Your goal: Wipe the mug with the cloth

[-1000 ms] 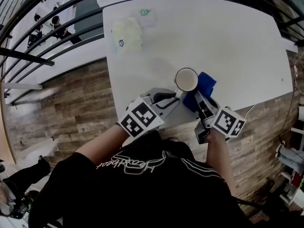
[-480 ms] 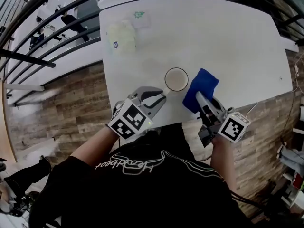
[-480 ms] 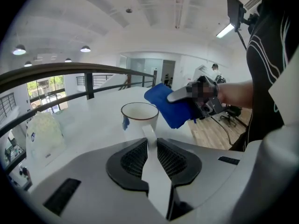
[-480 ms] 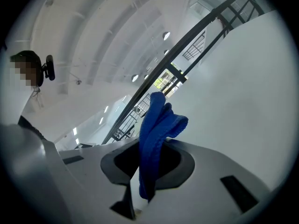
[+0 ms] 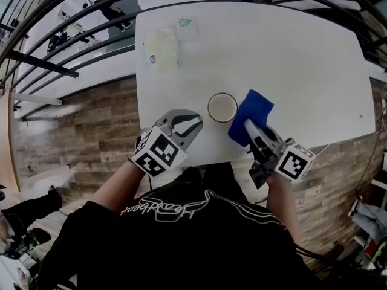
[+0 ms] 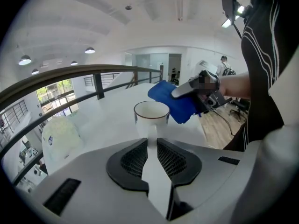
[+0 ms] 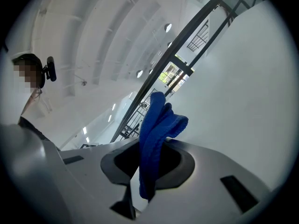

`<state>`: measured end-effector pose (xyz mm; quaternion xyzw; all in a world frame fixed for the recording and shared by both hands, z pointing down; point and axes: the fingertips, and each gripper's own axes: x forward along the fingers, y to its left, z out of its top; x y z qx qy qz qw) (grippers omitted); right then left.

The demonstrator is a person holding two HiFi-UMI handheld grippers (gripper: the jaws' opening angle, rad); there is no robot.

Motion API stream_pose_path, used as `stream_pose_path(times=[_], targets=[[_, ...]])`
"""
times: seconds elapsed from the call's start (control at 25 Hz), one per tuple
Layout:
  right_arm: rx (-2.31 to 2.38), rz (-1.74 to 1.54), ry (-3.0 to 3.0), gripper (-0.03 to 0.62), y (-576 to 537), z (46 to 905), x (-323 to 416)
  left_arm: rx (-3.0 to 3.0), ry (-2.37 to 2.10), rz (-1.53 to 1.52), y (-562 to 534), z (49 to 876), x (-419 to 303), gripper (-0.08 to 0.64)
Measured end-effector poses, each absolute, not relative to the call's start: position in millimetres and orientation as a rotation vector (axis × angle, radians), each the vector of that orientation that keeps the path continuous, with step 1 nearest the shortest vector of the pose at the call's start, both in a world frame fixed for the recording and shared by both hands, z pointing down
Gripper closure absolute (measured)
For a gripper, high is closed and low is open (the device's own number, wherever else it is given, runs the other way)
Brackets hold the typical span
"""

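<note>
Pinching folded, nubby blue cloth (image 7: 159,120) — right gripper (image 7: 152,160); left gripper (image 6: 153,146) apparently clamped on the handle of the round white mug (image 6: 151,113).

Blue cloth (image 5: 252,115), dark-rimmed white mug (image 5: 222,108), white table (image 5: 284,47).

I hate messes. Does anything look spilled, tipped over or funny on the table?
Nothing stands out. The mug is upright, no spill shows on the white table, and the blue cloth hangs bunched from the right gripper.

White table (image 5: 290,53), pale packet (image 5: 160,49)
</note>
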<state>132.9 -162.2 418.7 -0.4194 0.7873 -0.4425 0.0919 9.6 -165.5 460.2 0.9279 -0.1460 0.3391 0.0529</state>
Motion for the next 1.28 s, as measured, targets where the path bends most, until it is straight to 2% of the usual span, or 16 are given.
stream_pose_path(times=[0.84,1.28], targets=[[-1.334,-1.505,2.583,0.531,-194,473,123,2.814,-0.505,0.989,-184,464,9,0.495],[-1.123,-1.343,2.589,0.531,-195,420,146,2.859,-0.485,1.08,-190,460,5,0.495]])
